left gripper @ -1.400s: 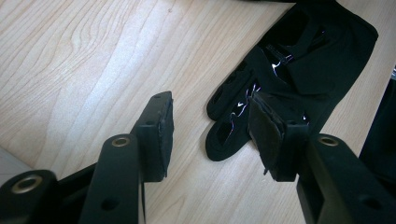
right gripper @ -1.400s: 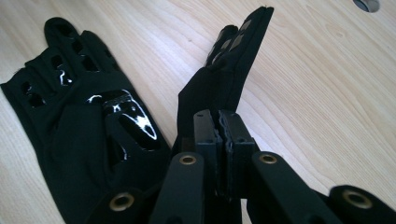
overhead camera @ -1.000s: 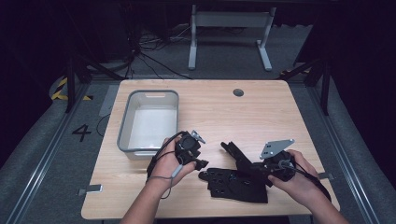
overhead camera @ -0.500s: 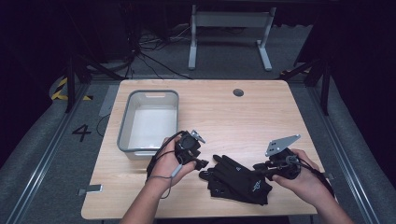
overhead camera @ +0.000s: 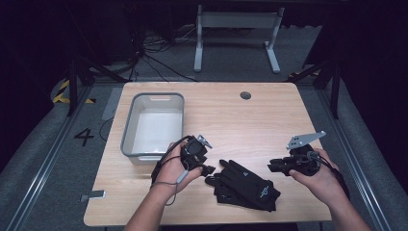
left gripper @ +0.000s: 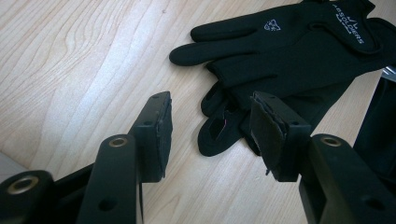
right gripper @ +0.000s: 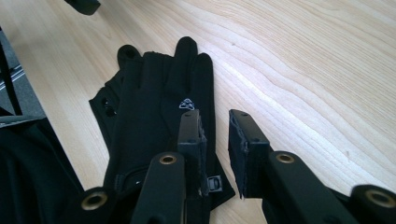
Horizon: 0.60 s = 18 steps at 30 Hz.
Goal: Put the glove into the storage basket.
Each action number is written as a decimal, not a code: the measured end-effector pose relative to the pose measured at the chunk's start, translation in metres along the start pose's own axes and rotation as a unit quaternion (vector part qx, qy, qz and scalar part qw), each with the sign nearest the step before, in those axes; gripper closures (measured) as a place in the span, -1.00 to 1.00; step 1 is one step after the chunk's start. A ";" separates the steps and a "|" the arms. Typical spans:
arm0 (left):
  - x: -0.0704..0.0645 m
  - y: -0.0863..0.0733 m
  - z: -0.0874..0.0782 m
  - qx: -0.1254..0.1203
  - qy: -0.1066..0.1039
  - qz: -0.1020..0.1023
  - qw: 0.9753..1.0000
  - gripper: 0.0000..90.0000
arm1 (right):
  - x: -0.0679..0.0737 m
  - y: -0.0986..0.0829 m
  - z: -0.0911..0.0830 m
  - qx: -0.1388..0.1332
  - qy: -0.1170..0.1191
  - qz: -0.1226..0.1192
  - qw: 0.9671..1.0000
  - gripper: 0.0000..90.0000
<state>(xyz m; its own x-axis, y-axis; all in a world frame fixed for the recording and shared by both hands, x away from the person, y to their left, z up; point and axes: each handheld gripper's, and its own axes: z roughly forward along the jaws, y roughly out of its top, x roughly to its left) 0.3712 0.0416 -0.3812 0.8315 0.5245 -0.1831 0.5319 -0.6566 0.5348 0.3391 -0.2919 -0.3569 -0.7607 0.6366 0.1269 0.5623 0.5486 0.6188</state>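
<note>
- Left gripper point(left gripper: 210, 135): fingers wide open, empty, at fingertips of black gloves point(overhead camera: 246, 185).
- Right gripper point(right gripper: 215, 140): fingers narrowly apart, empty, above glove cuff.
- Gloves stacked flat on desk point(overhead camera: 269, 120).

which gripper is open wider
The left gripper: its jaws stand far apart at the gloves' fingertips. The right gripper shows a narrow gap.
</note>
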 end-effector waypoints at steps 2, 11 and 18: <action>0.000 0.000 0.000 0.000 0.000 0.000 1.000 0.11 | -0.002 -0.001 0.000 0.001 -0.002 0.001 1.000 0.66; -0.004 0.002 0.010 0.014 -0.010 0.002 1.000 0.15 | -0.006 -0.008 0.015 0.038 -0.008 0.008 0.999 0.55; -0.006 0.003 0.022 0.022 -0.025 -0.002 0.999 0.19 | -0.011 -0.028 0.031 0.073 -0.003 0.018 0.997 0.52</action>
<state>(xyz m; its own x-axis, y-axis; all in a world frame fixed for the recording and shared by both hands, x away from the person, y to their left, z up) 0.3711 0.0245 -0.3963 0.8354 0.5006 -0.2267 0.5413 -0.6781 0.4972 0.3416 -0.2972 -0.3989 -0.7374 0.6604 0.1417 0.6309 0.5984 0.4938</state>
